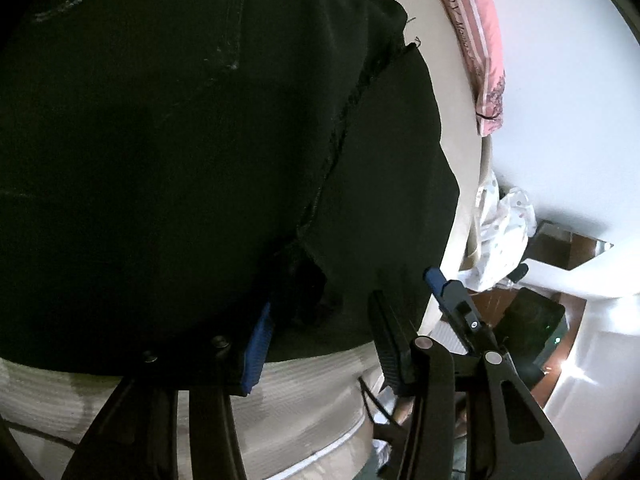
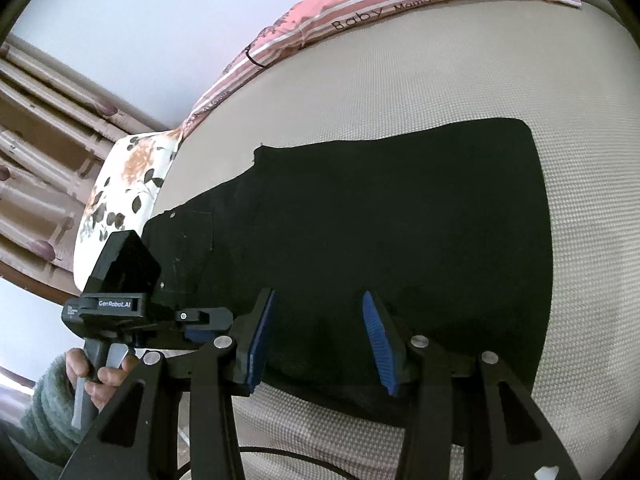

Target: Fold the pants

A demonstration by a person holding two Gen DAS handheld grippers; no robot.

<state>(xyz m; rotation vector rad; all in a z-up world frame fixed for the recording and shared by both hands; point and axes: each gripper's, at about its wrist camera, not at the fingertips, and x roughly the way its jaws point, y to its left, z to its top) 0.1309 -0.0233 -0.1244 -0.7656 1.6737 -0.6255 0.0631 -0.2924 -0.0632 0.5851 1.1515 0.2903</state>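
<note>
Black pants lie folded flat on a beige mattress; in the left wrist view the pants fill most of the picture, with a seam running down the middle. My right gripper stands open over the near edge of the pants, its blue pads apart with flat cloth between them. My left gripper is open too, low over the pants' edge, with a small bump of cloth between its fingers. From the right wrist view the left gripper sits at the pants' left end, held by a hand. The right gripper's blue fingertip shows beside the left one.
A pink printed pillow lies along the far side of the mattress, and a floral pillow at its left end. Striped curtains hang beyond. Off the mattress edge are a white spotted cloth and a dark box on the floor.
</note>
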